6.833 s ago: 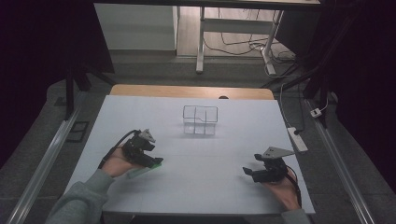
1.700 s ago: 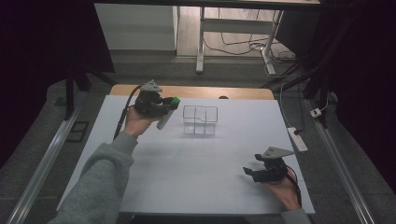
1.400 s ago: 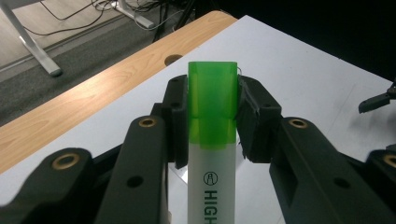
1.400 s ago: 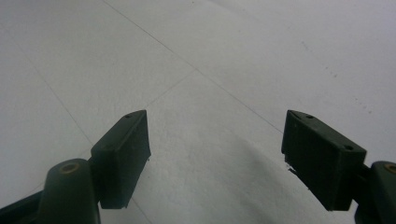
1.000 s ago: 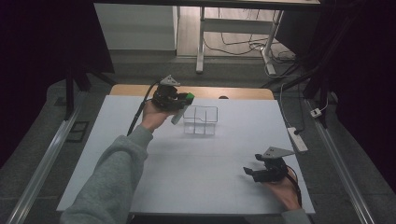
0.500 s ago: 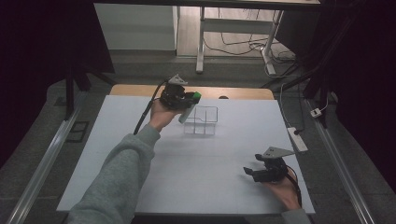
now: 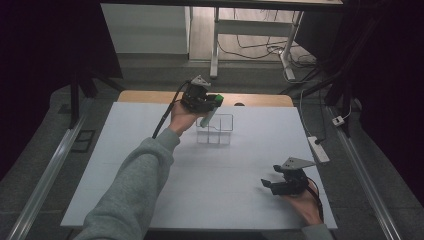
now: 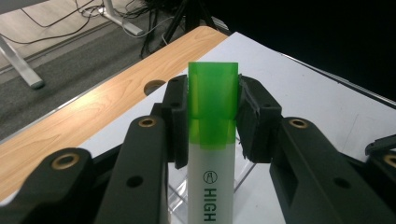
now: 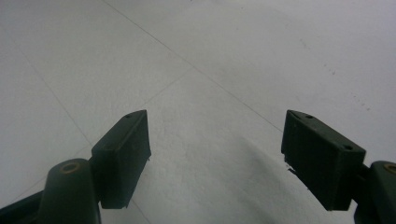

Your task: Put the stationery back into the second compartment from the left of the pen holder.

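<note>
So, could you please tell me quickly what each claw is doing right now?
Left claw: closed on the green highlighter, above the clear organizer.
Right claw: open, holding nothing, low over the white table.

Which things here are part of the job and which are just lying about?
In the job:
left gripper, shut on the green highlighter
clear compartment box

Just about:
right gripper, open, resting on the white table
power strip

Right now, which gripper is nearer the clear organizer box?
Left. The left gripper holds the green highlighter above the box's far-left edge; the right gripper rests open on the table, well nearer the person.
</note>
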Tool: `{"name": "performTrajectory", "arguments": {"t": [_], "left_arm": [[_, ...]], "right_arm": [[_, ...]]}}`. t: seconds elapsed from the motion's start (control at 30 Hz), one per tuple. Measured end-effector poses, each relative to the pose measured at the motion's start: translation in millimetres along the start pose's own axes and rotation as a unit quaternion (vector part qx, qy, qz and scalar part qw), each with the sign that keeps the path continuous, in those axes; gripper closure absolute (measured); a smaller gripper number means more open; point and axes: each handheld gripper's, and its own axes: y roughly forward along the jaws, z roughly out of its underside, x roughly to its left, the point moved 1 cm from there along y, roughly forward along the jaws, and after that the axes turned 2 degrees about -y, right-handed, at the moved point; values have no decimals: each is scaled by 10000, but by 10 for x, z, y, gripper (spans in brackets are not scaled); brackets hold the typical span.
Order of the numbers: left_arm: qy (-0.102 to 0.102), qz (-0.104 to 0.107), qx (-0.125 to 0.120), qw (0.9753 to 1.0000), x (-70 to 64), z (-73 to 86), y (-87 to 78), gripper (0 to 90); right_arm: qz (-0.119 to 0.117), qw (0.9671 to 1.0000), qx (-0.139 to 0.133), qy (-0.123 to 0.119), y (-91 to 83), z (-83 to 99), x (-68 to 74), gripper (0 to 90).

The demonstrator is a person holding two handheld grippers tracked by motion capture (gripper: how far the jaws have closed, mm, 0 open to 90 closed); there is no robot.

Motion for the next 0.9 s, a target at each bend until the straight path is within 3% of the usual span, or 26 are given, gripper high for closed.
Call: {"name": "performTrajectory", "arguments": {"t": [0.33,0.9], "left_arm": [[5,46,2,10000,-25,-92,203,663],[-32,35,-15,10000,71,-120,332,661]], "right_arm": [[23,10000,-21,5,-7,3,-9,231],[39,10000,6,21,-11,14,-12,231]]}}
